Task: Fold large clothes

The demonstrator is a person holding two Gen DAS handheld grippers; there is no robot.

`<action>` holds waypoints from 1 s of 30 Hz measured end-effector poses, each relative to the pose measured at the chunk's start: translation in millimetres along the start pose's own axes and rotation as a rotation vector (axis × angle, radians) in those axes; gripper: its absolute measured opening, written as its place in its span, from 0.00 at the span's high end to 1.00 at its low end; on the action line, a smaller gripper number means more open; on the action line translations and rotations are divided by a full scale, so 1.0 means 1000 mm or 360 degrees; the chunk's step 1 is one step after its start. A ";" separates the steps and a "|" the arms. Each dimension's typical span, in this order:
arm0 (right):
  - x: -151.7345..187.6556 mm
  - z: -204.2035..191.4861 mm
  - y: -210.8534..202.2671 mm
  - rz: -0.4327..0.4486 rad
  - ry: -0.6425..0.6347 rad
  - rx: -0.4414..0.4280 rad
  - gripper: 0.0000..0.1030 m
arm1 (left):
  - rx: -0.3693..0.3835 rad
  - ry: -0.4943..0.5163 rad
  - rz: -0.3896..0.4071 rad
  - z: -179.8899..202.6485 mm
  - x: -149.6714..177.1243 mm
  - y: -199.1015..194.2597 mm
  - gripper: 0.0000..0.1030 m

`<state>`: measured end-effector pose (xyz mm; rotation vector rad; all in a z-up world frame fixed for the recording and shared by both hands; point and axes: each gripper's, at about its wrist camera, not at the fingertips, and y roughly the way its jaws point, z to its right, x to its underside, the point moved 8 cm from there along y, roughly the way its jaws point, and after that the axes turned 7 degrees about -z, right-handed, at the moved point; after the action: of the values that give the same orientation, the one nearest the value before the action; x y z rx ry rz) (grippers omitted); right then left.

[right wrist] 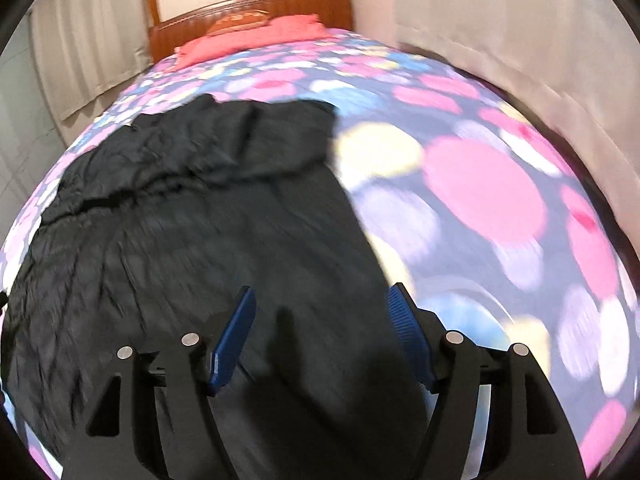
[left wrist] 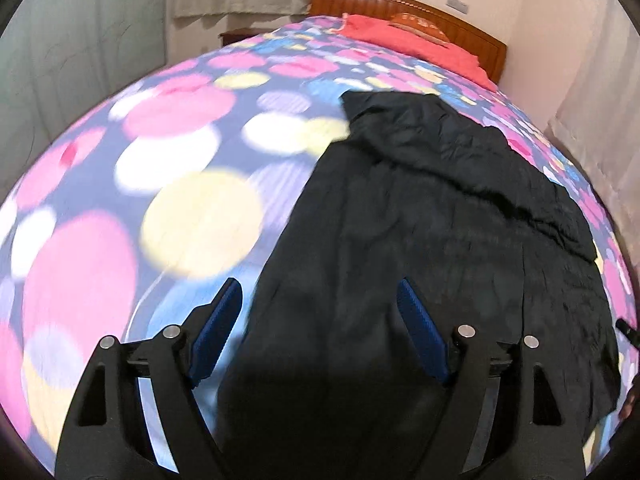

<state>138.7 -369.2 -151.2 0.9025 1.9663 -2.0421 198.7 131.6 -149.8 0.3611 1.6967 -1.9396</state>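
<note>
A large black garment (left wrist: 420, 220) lies spread on the bed, with a folded-over layer across its far part. It also shows in the right wrist view (right wrist: 200, 220). My left gripper (left wrist: 320, 292) is open and empty, hovering over the garment's near left edge, its left finger above the bedspread. My right gripper (right wrist: 322, 300) is open and empty, hovering over the garment's near right edge, its right finger above the bedspread. Both views are blurred by motion.
The bed has a bedspread (left wrist: 160, 160) with pink, yellow and white dots. A red pillow (left wrist: 412, 42) lies by the wooden headboard (left wrist: 400, 4). Curtains (right wrist: 520, 40) hang close along the bed's sides.
</note>
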 end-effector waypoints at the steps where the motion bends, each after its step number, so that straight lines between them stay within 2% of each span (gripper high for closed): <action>1: 0.011 0.008 -0.002 -0.0018 0.0016 0.0009 0.34 | 0.0002 -0.0017 -0.0005 -0.005 0.008 -0.004 0.23; 6: 0.049 0.039 -0.002 -0.0086 0.0099 0.0010 0.34 | 0.0044 -0.0106 -0.0053 -0.023 0.041 -0.014 0.21; 11: 0.074 0.048 -0.001 -0.0123 0.0187 -0.0078 0.34 | 0.0200 -0.0285 -0.0143 -0.035 0.070 -0.011 0.21; 14: 0.078 0.045 0.001 -0.0121 0.0184 -0.0093 0.33 | 0.0242 -0.0301 -0.0111 -0.036 0.073 -0.013 0.21; 15: 0.080 0.043 0.002 -0.0126 0.0185 -0.0098 0.29 | 0.0258 -0.0311 -0.0111 -0.035 0.075 -0.013 0.21; 19: 0.084 0.042 0.006 -0.0135 0.0222 -0.0137 0.28 | 0.0369 -0.0374 -0.0113 -0.031 0.079 -0.013 0.21; 23: 0.088 0.042 0.005 -0.0127 0.0270 -0.0174 0.28 | 0.0341 -0.0339 -0.0102 -0.024 0.083 -0.011 0.24; 25: 0.090 0.040 0.003 -0.0124 0.0265 -0.0180 0.31 | 0.0321 -0.0323 -0.0095 -0.021 0.085 -0.011 0.30; 29: 0.093 0.032 0.000 -0.0121 0.0263 -0.0255 0.53 | 0.0272 -0.0303 -0.0087 -0.020 0.087 -0.012 0.40; 30: 0.094 0.030 0.000 -0.0122 0.0262 -0.0248 0.54 | 0.0267 -0.0301 -0.0086 -0.020 0.087 -0.012 0.41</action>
<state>54.5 -370.7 -201.8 1.0034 2.2425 -1.8743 117.8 133.6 -189.7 0.1867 1.4429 -2.0904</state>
